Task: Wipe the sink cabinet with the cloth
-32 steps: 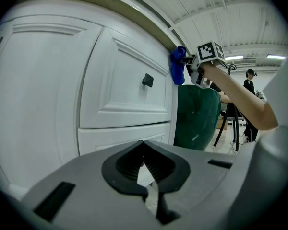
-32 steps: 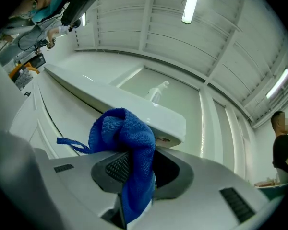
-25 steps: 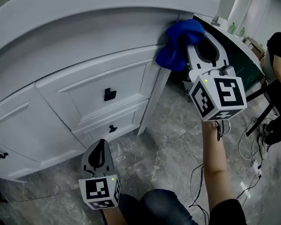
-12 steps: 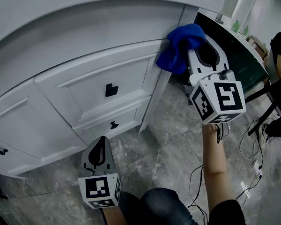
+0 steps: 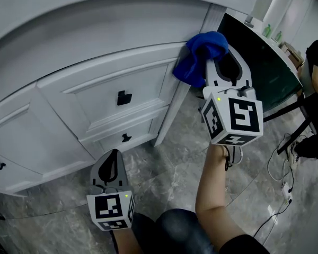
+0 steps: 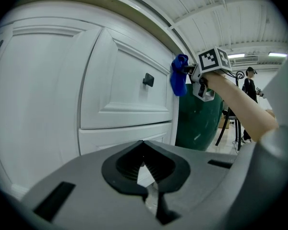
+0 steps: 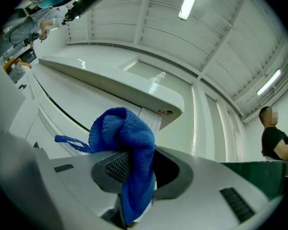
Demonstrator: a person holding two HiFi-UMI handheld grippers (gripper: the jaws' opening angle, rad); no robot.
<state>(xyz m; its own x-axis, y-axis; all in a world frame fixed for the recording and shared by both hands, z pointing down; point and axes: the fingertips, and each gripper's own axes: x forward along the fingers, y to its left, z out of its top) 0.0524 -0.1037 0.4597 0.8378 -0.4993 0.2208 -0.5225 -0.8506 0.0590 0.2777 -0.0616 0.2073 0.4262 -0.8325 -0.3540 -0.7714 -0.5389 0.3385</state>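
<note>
A blue cloth (image 5: 200,56) is bunched against the upper right corner of the white sink cabinet (image 5: 69,62), just under the countertop edge. My right gripper (image 5: 218,62) is shut on the blue cloth (image 7: 129,152), which hangs down between its jaws in the right gripper view. My left gripper (image 5: 110,165) hangs low near the floor in front of the cabinet, shut with nothing in it. From the left gripper view the cloth (image 6: 179,82) and the right gripper (image 6: 188,71) show far off at the cabinet's corner.
Two drawers with black handles (image 5: 124,97) sit in the cabinet front. A dark green panel (image 5: 265,62) stands right of the cabinet. A person (image 5: 317,83) in black stands at far right. Cables (image 5: 281,187) trail on the grey marble floor (image 5: 169,168).
The right gripper with the cloth has slid a little to the left and down along the cabinet's upper edge. The left gripper has stayed in place.
</note>
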